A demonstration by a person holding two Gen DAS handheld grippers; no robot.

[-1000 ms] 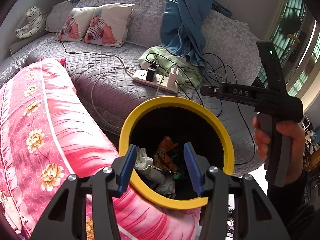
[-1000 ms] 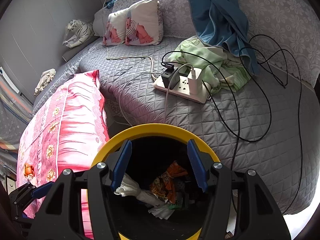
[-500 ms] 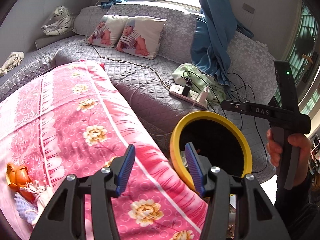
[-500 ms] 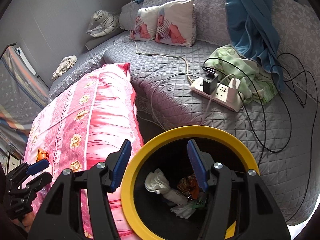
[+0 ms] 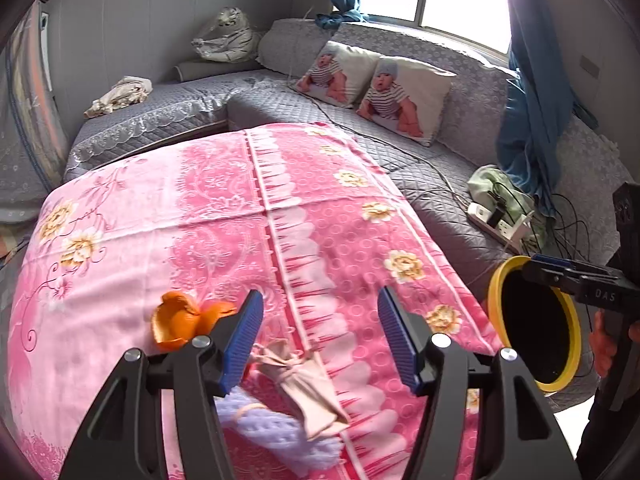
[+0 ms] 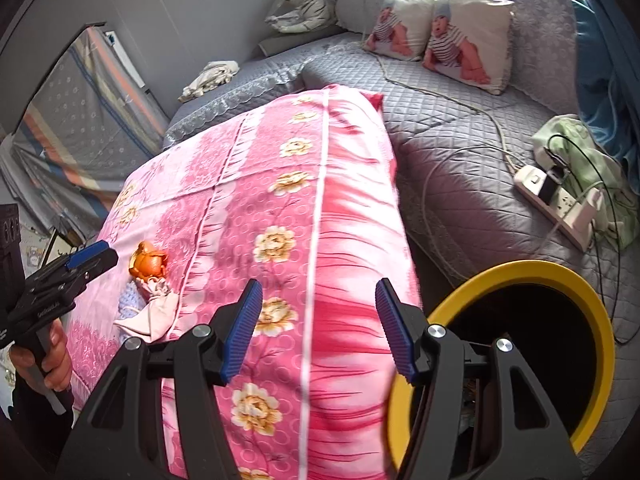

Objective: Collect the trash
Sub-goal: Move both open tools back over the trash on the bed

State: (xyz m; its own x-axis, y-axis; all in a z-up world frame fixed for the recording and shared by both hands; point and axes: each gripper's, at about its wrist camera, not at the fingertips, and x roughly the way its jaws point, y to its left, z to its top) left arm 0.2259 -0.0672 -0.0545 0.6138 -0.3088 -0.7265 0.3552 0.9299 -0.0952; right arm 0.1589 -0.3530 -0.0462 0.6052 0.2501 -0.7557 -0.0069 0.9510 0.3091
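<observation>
Orange peel point(image 5: 180, 320) lies on the pink floral blanket point(image 5: 240, 208), just beside a crumpled pale tissue point(image 5: 304, 380) and a lilac knitted piece point(image 5: 276, 428) that seems to sit partly under the tissue, though the blur makes that uncertain. The left gripper point(image 5: 320, 332) hovers over this cluster with its blue-padded jaws spread wide and nothing between them; its left pad sits just beside the peel. The right gripper point(image 6: 318, 320) is likewise wide apart and empty, above the blanket's edge. A yellow-rimmed bin point(image 6: 520, 276) stands to the right of the blanket, near the grey quilted sofa point(image 6: 460, 120), where a white power strip point(image 6: 556, 204) rests.
</observation>
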